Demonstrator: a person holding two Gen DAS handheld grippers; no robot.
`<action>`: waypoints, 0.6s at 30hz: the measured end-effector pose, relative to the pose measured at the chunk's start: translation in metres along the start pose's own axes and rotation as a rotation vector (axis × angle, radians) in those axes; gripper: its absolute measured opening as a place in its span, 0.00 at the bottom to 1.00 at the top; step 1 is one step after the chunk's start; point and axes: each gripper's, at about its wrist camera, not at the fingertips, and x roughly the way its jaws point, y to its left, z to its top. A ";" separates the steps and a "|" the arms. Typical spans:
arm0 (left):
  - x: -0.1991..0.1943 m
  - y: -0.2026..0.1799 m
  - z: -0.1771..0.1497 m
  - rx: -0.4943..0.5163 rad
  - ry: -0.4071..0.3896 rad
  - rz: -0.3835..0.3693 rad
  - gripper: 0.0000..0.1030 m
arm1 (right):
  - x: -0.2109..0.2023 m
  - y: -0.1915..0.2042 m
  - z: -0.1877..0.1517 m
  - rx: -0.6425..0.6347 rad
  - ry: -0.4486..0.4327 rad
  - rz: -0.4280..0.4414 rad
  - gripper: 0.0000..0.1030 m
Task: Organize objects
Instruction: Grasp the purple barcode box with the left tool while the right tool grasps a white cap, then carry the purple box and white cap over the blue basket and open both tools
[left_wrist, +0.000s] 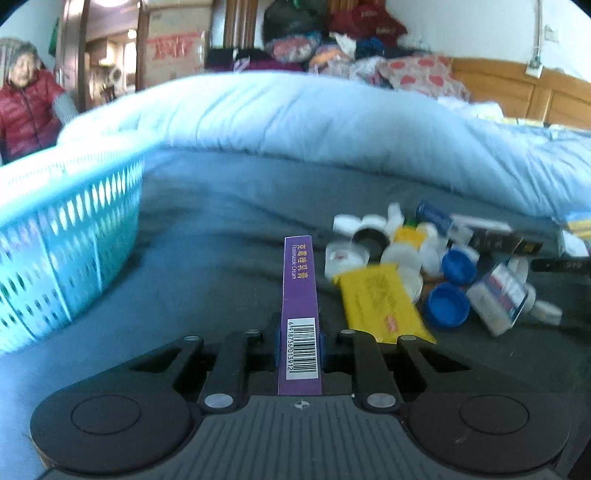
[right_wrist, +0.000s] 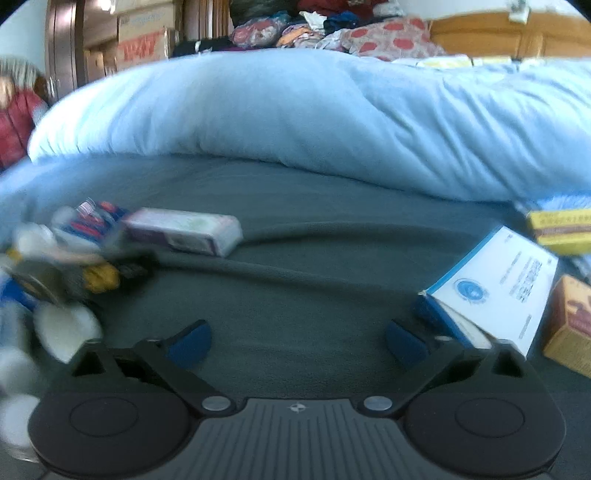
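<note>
Left wrist view shows the left gripper (left_wrist: 299, 341) with its fingers (left_wrist: 276, 345) pinching a slim purple box (left_wrist: 300, 291) marked as a cream, held near its barcoded end so most of the box sticks out forward over the dark grey bed sheet (left_wrist: 229, 229). Off to the left stands a turquoise basket (left_wrist: 55, 236) with slotted walls; I cannot see inside it, so whether anything lies in it is unknown. To the right of the box sits a heap of small things: a yellow packet (left_wrist: 380, 301), two blue caps (left_wrist: 447, 304), white lids and little bottles, all jumbled and touching.

Right wrist view shows the right gripper (right_wrist: 297, 343) with its fingers (right_wrist: 190, 341) spread apart and nothing between them, hovering over bare sheet. A white-and-blue box (right_wrist: 495, 291) lies just beside its right finger, and a pale long box (right_wrist: 184, 230) rests farther off by the blurred heap.

I would judge the risk lies in that end-heavy grip: held so far back, the purple box could pivot or slip out on the way to the basket, and the soft bedding would let it slide away. The right gripper's finger could also nudge the white-and-blue box unintentionally.
</note>
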 end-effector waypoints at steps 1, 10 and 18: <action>-0.004 -0.001 0.002 0.001 -0.012 0.001 0.19 | -0.016 0.004 0.001 0.008 -0.028 0.000 0.64; -0.023 -0.008 0.002 -0.038 -0.038 -0.012 0.19 | -0.074 0.085 -0.040 -0.133 0.046 0.267 0.48; -0.034 -0.015 0.014 -0.046 -0.064 -0.026 0.19 | -0.061 0.093 -0.047 -0.154 0.106 0.268 0.41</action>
